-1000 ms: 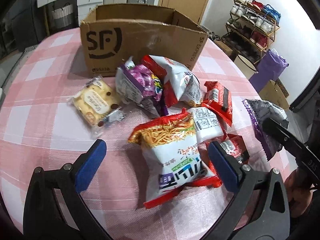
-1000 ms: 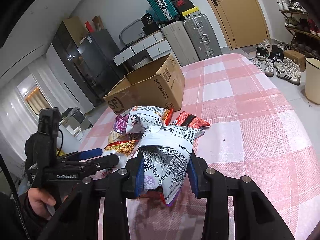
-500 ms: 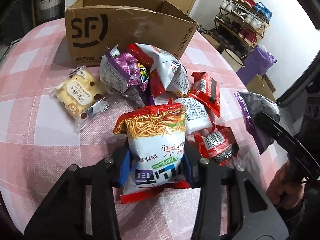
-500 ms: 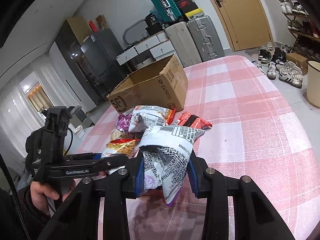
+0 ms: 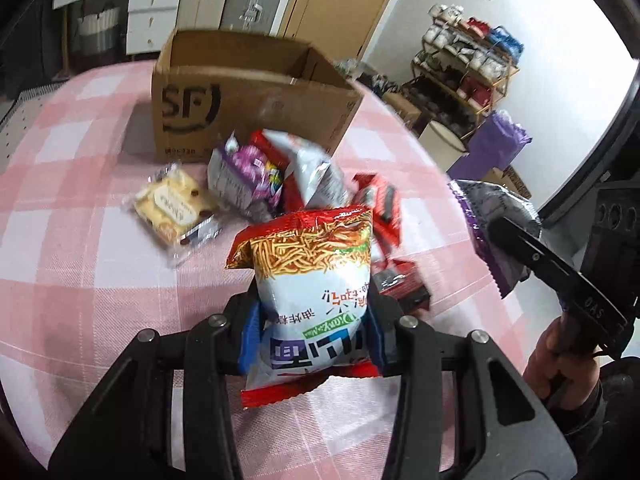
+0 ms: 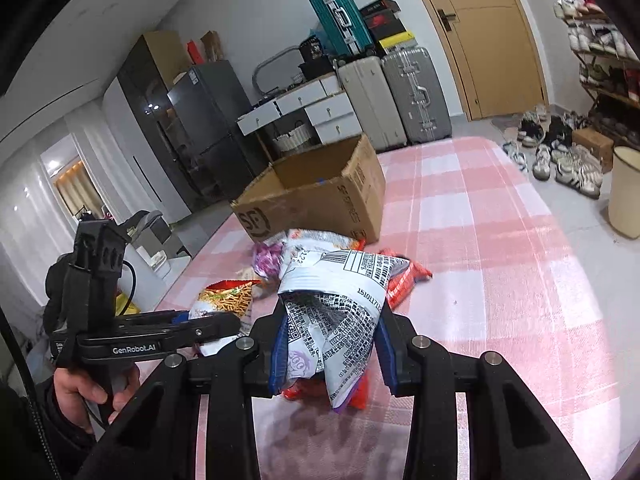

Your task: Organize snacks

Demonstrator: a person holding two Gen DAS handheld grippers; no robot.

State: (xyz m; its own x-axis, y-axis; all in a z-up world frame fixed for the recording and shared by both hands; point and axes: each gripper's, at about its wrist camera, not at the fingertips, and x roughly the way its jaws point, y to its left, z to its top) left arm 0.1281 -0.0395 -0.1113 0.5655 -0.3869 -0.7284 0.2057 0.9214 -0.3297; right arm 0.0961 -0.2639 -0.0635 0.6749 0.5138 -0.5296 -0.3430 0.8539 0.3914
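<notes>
1. Step in hand: carry to the box. Your left claw [image 5: 312, 332] is clamped on the noodle-snack bag [image 5: 312, 280]; your right claw [image 6: 332, 352] is pinched on the grey printed snack bag [image 6: 340, 312]. Both bags appear clear of the table [image 6: 500, 240].
2. Target: the open SF cardboard box [image 5: 240, 96] stands beyond the remaining snack pile [image 5: 280, 176].
3. Next move, as judged: raise each bag over the near box wall, then release inside.
4. Leave the biscuit pack [image 5: 172, 204] for later.
</notes>
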